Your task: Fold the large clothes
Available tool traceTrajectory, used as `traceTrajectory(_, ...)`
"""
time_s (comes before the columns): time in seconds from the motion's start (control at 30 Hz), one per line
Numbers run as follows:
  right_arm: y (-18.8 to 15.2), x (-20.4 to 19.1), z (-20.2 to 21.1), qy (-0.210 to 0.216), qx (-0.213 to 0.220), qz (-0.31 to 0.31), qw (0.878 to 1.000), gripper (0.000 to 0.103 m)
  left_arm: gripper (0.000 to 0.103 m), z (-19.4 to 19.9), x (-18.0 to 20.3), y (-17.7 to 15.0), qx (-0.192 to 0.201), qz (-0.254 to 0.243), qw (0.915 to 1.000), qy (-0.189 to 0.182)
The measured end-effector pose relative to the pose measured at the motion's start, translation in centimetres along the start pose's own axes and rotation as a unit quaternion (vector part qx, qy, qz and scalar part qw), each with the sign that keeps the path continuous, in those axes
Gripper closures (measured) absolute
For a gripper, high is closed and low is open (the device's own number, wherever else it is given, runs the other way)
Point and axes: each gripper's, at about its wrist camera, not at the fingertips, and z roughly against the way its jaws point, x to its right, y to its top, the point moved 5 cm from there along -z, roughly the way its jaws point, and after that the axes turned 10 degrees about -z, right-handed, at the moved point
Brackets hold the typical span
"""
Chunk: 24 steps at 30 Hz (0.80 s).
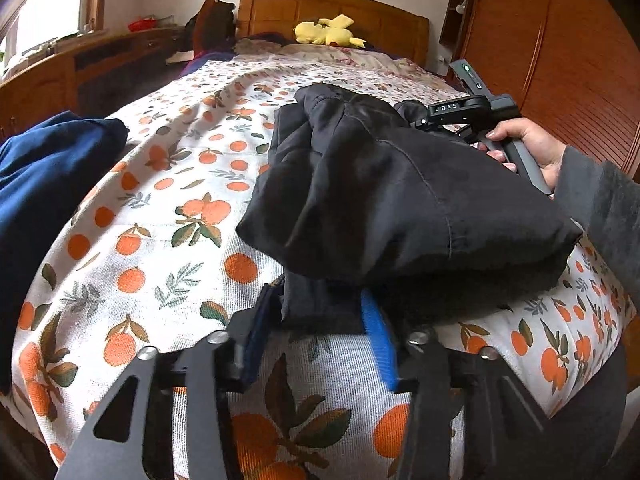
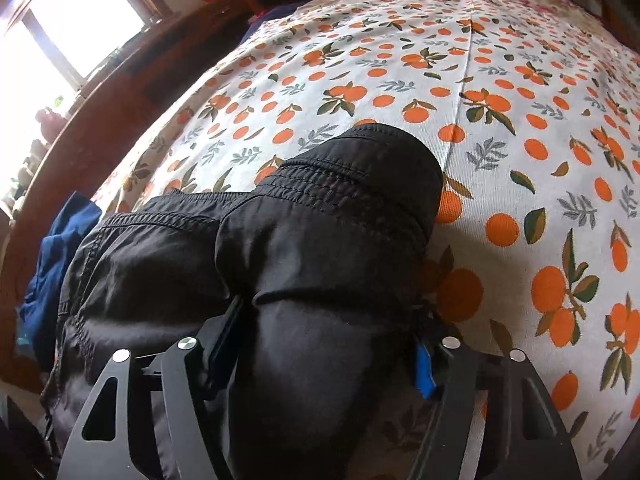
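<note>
Nearest the left wrist camera, the left gripper (image 1: 320, 320) is clenched on a lower flap of the black garment (image 1: 400, 192), its blue pads touching the cloth on both sides. The garment lies bunched on the orange-print bedspread (image 1: 180, 208), from the centre out toward 3 o'clock. In the right wrist view the right gripper (image 2: 324, 344) straddles a thick fold of the same garment (image 2: 300, 240), both pads against the fabric (a bulky grip). At 3 o'clock in the left view a hand (image 1: 532, 148) grips that tool's handle. A blue garment (image 1: 44, 184) sits at 9 o'clock. Farther off, at 12 o'clock, a yellow plush toy (image 1: 328, 32) rests before the wooden headboard (image 1: 280, 12).
</note>
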Motion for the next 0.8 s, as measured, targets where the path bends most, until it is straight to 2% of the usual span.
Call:
traceTrajectory(0.03,0.0,-0.2,0.2,-0.006,0.002,0.005,1.000,0.043,0.071,0.0,-0.1,0.1,0.001,-0.001,1.0000,0.002)
traceTrajectory(0.07,0.0,-0.4,0.4,-0.011,0.005,0.010,1.000,0.048,0.083,0.0,-0.2,0.2,0.003,0.000,1.0000,-0.001)
traceTrajectory(0.1,-0.1,-0.5,0.7,-0.017,0.010,0.017,1.000,0.056,0.088,0.1,-0.3,0.3,0.007,0.004,0.9999,-0.011)
traceTrajectory(0.17,-0.2,-1.2,1.7,-0.045,0.037,0.046,0.997,0.068,0.092,0.9,-0.5,0.8,0.025,0.003,0.9996,-0.015)
traceTrajectory(0.27,-0.6,-3.4,3.2,-0.095,0.076,0.085,0.989,0.075,0.094,1.7,-0.8,1.5,0.040,-0.002,0.9991,-0.012)
traceTrajectory(0.4,-0.7,-6.1,5.6,-0.093,0.113,0.109,0.983,0.078,0.095,2.9,-2.0,2.3,0.058,0.007,0.9983,-0.003)
traceTrajectory(0.67,-0.7,-11.4,7.1,-0.076,0.135,0.130,0.979,0.079,0.096,5.8,-5.6,3.0,0.085,0.009,0.9962,0.017)
traceTrajectory(0.8,-0.8,-15.0,7.6,-0.072,0.147,0.150,0.975,0.079,0.096,7.9,-8.7,3.1,0.103,0.024,0.9937,0.037)
